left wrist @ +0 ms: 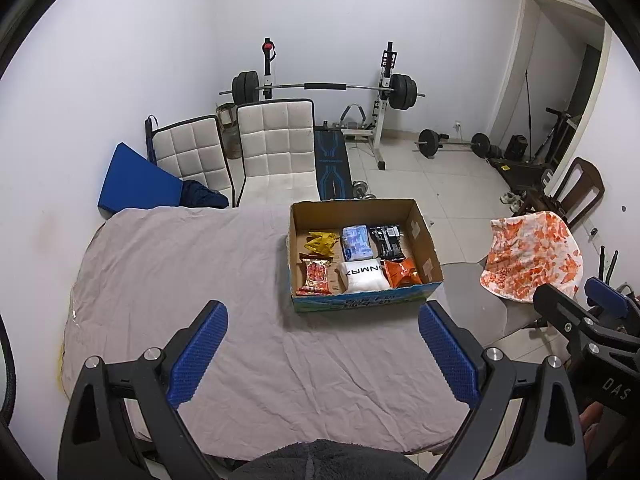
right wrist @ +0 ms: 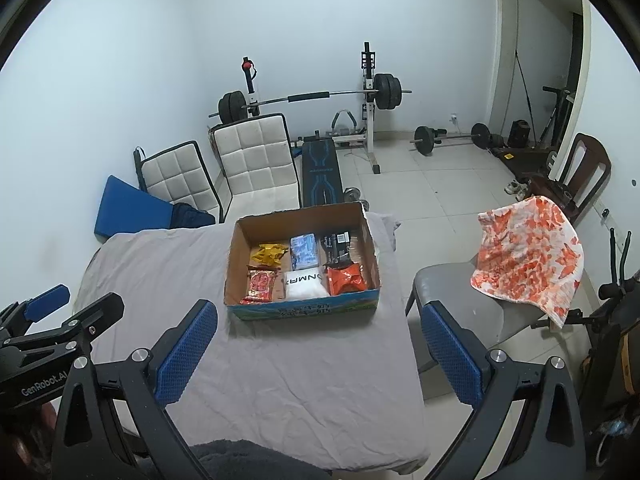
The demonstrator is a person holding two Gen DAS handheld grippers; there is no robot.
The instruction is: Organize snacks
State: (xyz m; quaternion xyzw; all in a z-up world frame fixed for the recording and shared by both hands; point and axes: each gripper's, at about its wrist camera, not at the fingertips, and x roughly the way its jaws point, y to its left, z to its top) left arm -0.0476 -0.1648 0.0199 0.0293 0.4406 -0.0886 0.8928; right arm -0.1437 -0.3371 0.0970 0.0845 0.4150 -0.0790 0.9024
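Your left tongs and right tongs both gape wide, holding nothing, above the grey-clothed surface. Ahead of them sits the open brown cardboard box with six snack packets in two rows, the white packet front and centre

Readable lettering on a packet and both grippers

The white packet in the cardboard box shows upside-down letters, roughly "XAMNO". The right gripper, seen from the left wrist view, carries "DAS"; the left gripper, seen from the right wrist view, reads "GenRobot.AI". Print on the box front is illegible.
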